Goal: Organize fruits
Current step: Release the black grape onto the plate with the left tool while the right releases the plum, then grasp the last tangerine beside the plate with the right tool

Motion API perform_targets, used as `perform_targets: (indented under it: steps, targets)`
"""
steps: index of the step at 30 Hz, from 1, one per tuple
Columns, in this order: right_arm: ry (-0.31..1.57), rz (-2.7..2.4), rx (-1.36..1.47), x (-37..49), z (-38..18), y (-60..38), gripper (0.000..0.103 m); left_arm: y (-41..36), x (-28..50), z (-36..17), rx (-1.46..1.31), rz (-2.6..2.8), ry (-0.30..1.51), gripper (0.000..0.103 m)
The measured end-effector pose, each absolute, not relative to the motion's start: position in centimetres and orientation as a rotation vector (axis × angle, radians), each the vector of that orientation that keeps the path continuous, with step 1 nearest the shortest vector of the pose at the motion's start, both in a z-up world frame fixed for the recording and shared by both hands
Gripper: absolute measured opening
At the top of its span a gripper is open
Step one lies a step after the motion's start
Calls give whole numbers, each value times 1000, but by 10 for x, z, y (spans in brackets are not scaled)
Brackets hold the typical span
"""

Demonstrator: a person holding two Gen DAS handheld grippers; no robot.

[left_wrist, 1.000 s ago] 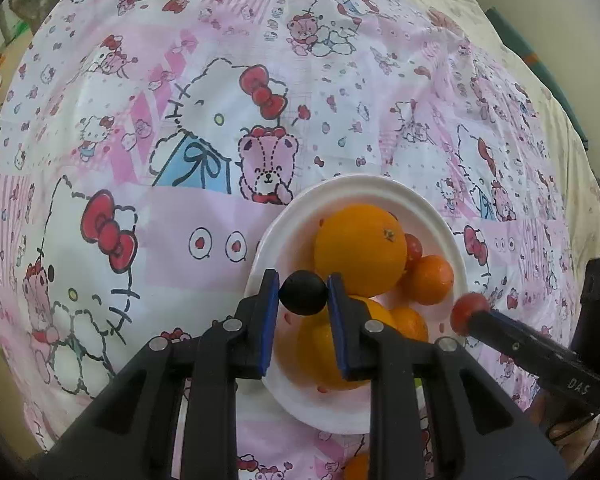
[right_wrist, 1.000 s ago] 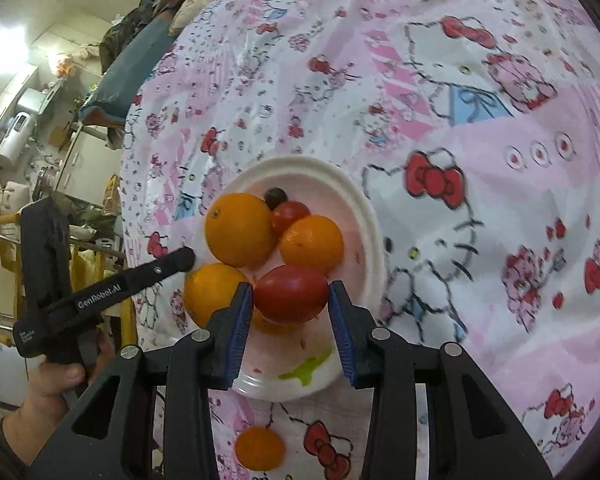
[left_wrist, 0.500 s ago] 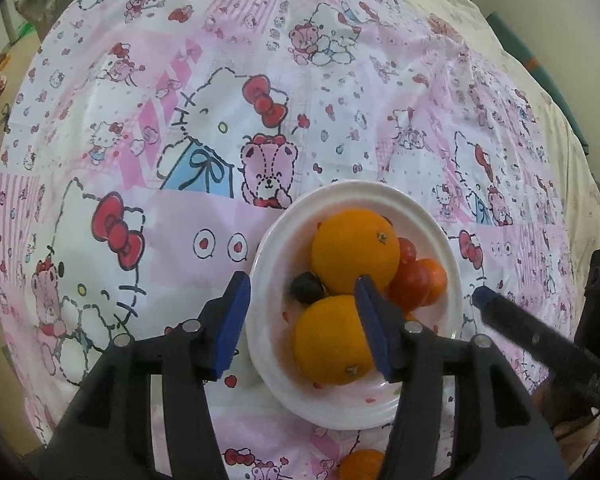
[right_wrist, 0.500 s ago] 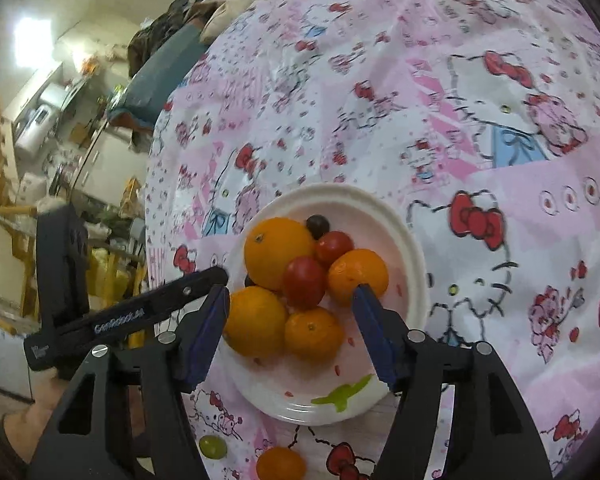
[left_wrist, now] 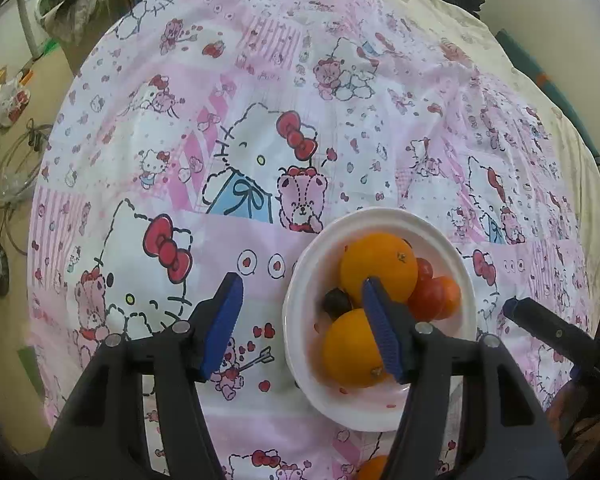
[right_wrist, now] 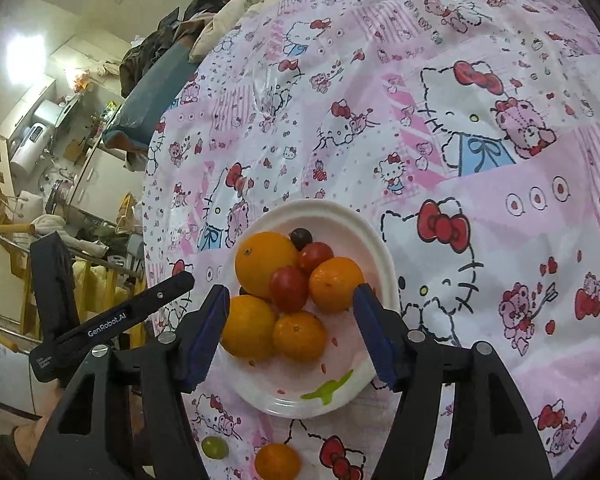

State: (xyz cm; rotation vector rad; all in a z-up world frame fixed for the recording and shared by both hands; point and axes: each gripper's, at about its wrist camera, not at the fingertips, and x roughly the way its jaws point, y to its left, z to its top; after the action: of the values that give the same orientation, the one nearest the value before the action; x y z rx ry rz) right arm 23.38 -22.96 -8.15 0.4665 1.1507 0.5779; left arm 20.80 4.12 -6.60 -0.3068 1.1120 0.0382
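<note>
Pink cartoon-printed cloth [right_wrist: 480, 92] covers the surface that carries a white round plate [right_wrist: 376, 248], and the fruit is heaped toward the plate's 9 o'clock side in the right wrist view, which leaves bare rim toward 3 and 5 o'clock. The pile holds a large orange [right_wrist: 265, 262] at its top left, a second large orange [right_wrist: 247, 327] below it, two smaller mandarins [right_wrist: 336, 284], two red cherry tomatoes [right_wrist: 288, 288] wedged between them, and a small dark grape [right_wrist: 301, 238] at the far edge, all touching their neighbours; packing them close probably keeps the round pieces from rolling. The right gripper [right_wrist: 290, 334] hangs above the near side of the plate with its blue-padded fingers [right_wrist: 370, 334] spread wide and nothing between them. The left gripper [left_wrist: 302, 328] is equally wide apart and empty, offset toward the plate's 9 o'clock edge, one pad over the cloth and the other over the oranges [left_wrist: 378, 266]. Off the plate, at 6 o'clock in the right wrist view, a loose mandarin [right_wrist: 277, 462] and a small green grape [right_wrist: 215, 447] lie on the cloth just beside the rim, so the gathering looks nearly but not fully done. Both lie close under the right gripper, which seems the better placed to collect them.
</note>
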Motion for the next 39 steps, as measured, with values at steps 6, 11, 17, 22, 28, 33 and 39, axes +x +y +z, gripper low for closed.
perform_targets:
  steps: [6,11,17,22,28,33,39]
  targets:
    - [1146,565,469,228,-77,-234,67,34,202,-63,-274,30,1110,59]
    - [1128,556,468,219,-68,-239,67,32,191,-55,-254,36,1080,67]
    - [1107,549,465,203,-55,-249,67,36,171,-34,-245,40,1016,84]
    - [1095,556,456,185,-44,-252,67,31,148,-18,-173,23,960,94]
    - [1065,571,459,151,-32,-257,67,33,122,-18,-150,59,965,94]
    - [1051,550,433,126,-29,-258,67,32,97,-11,-108,123,961,94]
    - [1068,543,409,105,-32,-256,67,31,69,-1,-109,103,965,94]
